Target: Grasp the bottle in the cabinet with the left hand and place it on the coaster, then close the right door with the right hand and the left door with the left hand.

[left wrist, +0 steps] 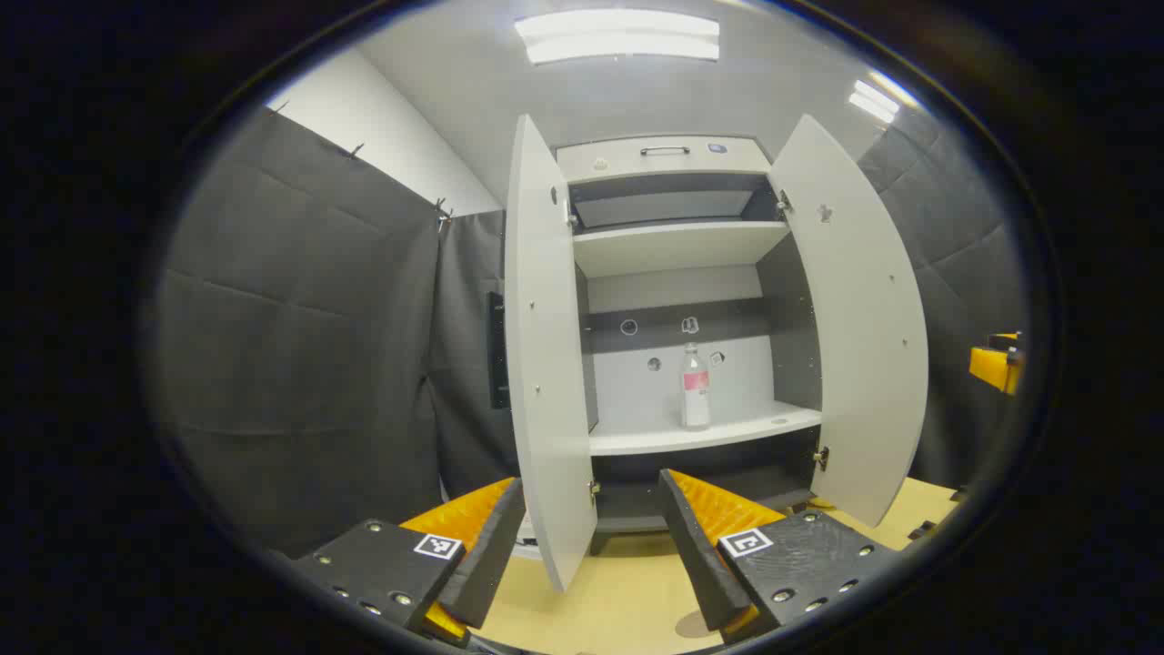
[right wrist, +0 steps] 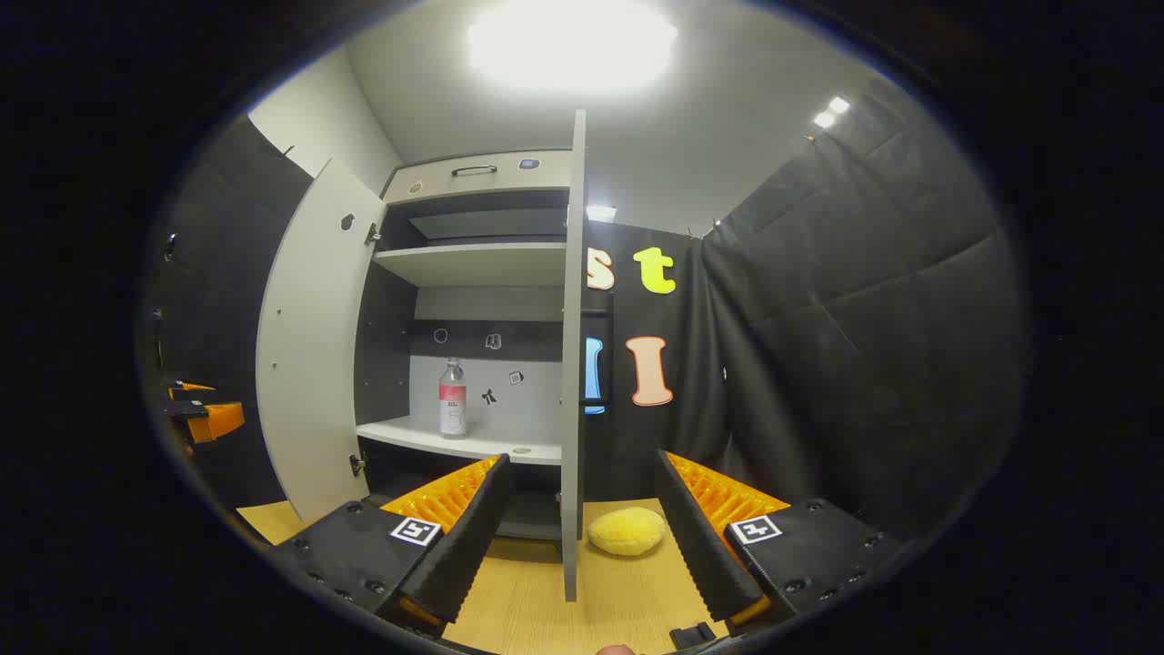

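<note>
A clear bottle (left wrist: 696, 387) with a pink label stands upright on the cabinet's lower shelf (left wrist: 655, 438), between the left door (left wrist: 546, 364) and the right door (left wrist: 855, 318), both swung wide. My left gripper (left wrist: 591, 546) is open and empty, low in front of the cabinet, well short of the bottle. In the right gripper view the bottle (right wrist: 452, 398) stands left of the edge-on right door (right wrist: 571, 364). A yellow round coaster (right wrist: 627, 530) lies on the table just right of that door. My right gripper (right wrist: 582, 537) is open, its fingers on either side of the door's edge without touching it.
The wooden table (left wrist: 637, 600) runs under the cabinet. A small round disc (right wrist: 521, 450) lies on the lower shelf. The upper shelf (left wrist: 673, 246) is bare, with a drawer handle (left wrist: 664, 151) above it. Black padded walls (left wrist: 318, 346) close in both sides.
</note>
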Demonstrator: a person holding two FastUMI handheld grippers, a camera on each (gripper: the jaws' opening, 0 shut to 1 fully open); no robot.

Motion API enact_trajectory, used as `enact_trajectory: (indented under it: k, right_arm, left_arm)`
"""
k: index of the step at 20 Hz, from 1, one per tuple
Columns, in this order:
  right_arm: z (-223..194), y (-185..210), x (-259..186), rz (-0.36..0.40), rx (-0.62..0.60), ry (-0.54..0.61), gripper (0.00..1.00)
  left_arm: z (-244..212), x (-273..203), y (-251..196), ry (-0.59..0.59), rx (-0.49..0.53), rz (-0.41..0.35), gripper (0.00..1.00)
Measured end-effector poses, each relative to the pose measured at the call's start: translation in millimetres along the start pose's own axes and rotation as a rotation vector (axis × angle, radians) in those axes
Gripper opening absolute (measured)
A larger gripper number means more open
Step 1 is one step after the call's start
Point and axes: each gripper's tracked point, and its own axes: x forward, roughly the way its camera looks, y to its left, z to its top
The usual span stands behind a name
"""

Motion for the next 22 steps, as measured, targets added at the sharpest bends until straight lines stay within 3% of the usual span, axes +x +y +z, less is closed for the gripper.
enact_trajectory:
  k: [1,7,8,9,10,12,13,14,17,19,21,22]
  right_arm:
    - [-0.6,0.1,1.2,0.001,-0.001,-0.001,0.99]
    - [-3.8,2.2,5.2,0.008,0.000,0.004,0.99]
    - [-4.2,1.9,5.6,0.010,-0.001,0.006,0.99]
    - [-4.8,2.1,5.6,0.011,-0.001,0.006,0.99]
    - [-4.7,1.8,6.0,0.012,-0.001,0.007,0.99]
    - [-5.2,0.1,6.5,0.013,-0.001,0.007,0.99]
    - [-4.9,0.0,7.3,0.013,0.000,0.007,0.99]
    - [-4.4,-0.5,8.1,0.013,0.001,0.007,0.99]
    - [-7.4,-2.4,8.3,0.018,0.000,0.010,0.99]
    - [-9.7,-6.0,9.2,0.023,-0.013,0.010,0.99]
    - [-13.8,-9.7,9.3,0.035,-0.013,0.016,0.99]
    - [-16.2,-10.9,9.5,0.045,-0.004,0.022,0.99]
  left_arm:
    - [0.8,1.3,-0.2,0.002,0.000,0.000,0.87]
    - [3.2,3.3,-1.7,-0.003,0.001,0.005,0.87]
    - [2.6,2.7,-1.8,-0.003,0.003,0.006,0.80]
    - [2.5,3.9,-1.8,-0.002,0.005,0.007,0.80]
    - [1.4,3.3,-2.5,-0.001,0.005,0.009,0.87]
    - [0.3,4.0,-3.1,0.002,-0.001,0.012,0.87]
    - [1.1,3.8,-3.9,0.001,-0.004,0.011,0.80]
    - [1.0,4.4,-4.7,0.000,-0.003,0.011,0.94]
    - [2.6,6.9,-8.3,-0.003,0.004,0.014,0.80]
    - [3.4,9.6,-13.3,-0.003,-0.004,0.015,0.80]
    - [8.3,14.4,-22.0,-0.006,-0.027,0.013,0.94]
    - [9.8,16.5,-26.6,-0.008,-0.041,0.011,0.94]
